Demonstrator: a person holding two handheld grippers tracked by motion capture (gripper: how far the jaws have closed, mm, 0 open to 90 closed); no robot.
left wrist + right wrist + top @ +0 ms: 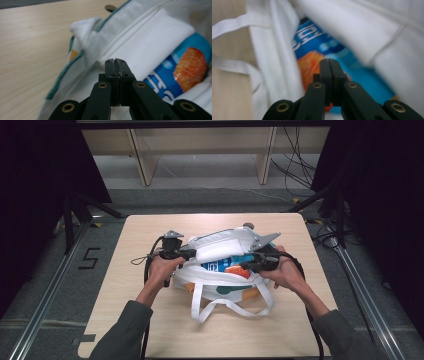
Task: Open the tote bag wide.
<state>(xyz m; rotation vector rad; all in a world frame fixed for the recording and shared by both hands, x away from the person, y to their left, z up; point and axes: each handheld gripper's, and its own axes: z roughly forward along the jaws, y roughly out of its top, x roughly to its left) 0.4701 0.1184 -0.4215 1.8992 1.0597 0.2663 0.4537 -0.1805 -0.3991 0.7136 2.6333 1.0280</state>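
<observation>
High view: one white tote bag (220, 270) lies on its side in the middle of a light wood tabletop (150, 330). Its mouth gapes toward the person, and one blue and orange packet (227, 265) sits inside it, partly covered by the bag's upper flap. Two white handles (240, 307) loop out over the tabletop toward the person. A person's two hands each hold one claw at the bag's mouth: the left claw (192, 253) at the bag's left edge, the right claw (245, 264) at the right side of the opening. A grey three-cornered plate sits on top of each claw. The figure 5 (90, 258) is marked on the floor to the left of the tabletop.

Left gripper view: the left claw (116, 60) is closed, its two black jaws pressed together with nothing clearly between them, resting against the white cloth of the bag (140, 37). A green trim runs along the bag's edge. The packet (185, 72) shows inside, blue with an orange picture and white lettering too partial to read.

Right gripper view: the right claw (329, 60) is likewise closed, jaws together, pointing into the bag (372, 27) at the packet (317, 42). The white writing on the blue is blurred and cannot be read. One handle strap (229, 25) crosses the tabletop at the left.
</observation>
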